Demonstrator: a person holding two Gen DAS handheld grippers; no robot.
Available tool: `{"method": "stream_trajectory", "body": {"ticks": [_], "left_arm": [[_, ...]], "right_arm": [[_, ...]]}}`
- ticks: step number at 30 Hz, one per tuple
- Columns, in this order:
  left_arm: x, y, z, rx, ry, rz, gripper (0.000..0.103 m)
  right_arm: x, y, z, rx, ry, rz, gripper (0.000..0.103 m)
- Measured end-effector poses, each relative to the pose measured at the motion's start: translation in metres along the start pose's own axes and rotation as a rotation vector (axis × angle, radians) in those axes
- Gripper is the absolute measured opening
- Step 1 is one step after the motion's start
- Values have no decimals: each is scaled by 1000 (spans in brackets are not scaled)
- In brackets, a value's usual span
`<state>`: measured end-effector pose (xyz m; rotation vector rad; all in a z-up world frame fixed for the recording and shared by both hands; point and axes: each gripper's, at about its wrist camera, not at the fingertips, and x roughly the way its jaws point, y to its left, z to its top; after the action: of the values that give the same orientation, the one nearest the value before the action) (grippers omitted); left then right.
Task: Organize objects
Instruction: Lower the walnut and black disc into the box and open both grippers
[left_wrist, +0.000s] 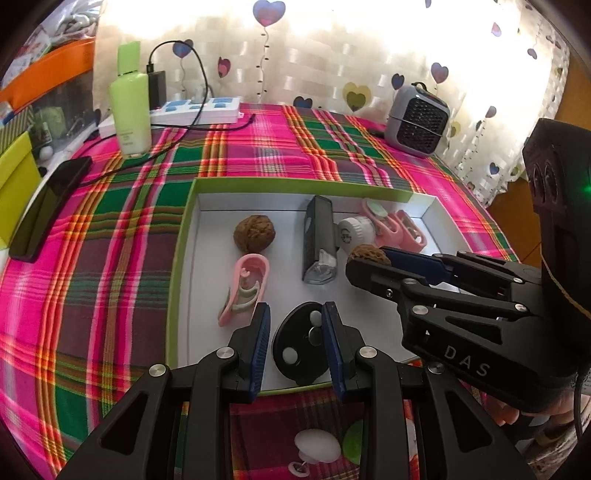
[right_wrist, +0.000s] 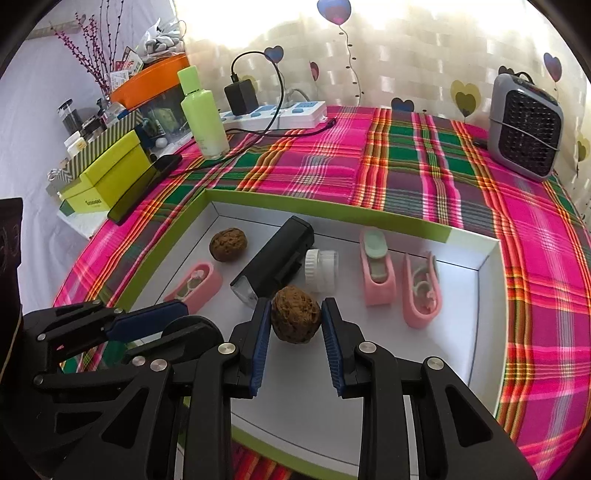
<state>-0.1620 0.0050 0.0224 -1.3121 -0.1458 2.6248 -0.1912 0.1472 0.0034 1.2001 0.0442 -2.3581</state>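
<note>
Walnut (right_wrist: 294, 319), brown, between the fingers of the right gripper (right_wrist: 294, 325) inside the white box (right_wrist: 480, 332); fingers apart, whether touching the shell unclear. Left gripper (left_wrist: 295, 332), fingers apart, astride a black disc (left_wrist: 301, 341) near the box's front wall. Second walnut (left_wrist: 254, 233) lies further back. Advice: close squarely across the round shell, gently, lest it roll toward the black flashlight (right_wrist: 273, 258).
</note>
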Motion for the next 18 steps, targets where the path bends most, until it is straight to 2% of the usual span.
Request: {"method": "stream_trajectory", "body": {"ticks": [18], "left_arm": [[-4,5,-1,-22,-12,-1,27]], "right_arm": [[6,2,2,-18,16,-16,29]]}}
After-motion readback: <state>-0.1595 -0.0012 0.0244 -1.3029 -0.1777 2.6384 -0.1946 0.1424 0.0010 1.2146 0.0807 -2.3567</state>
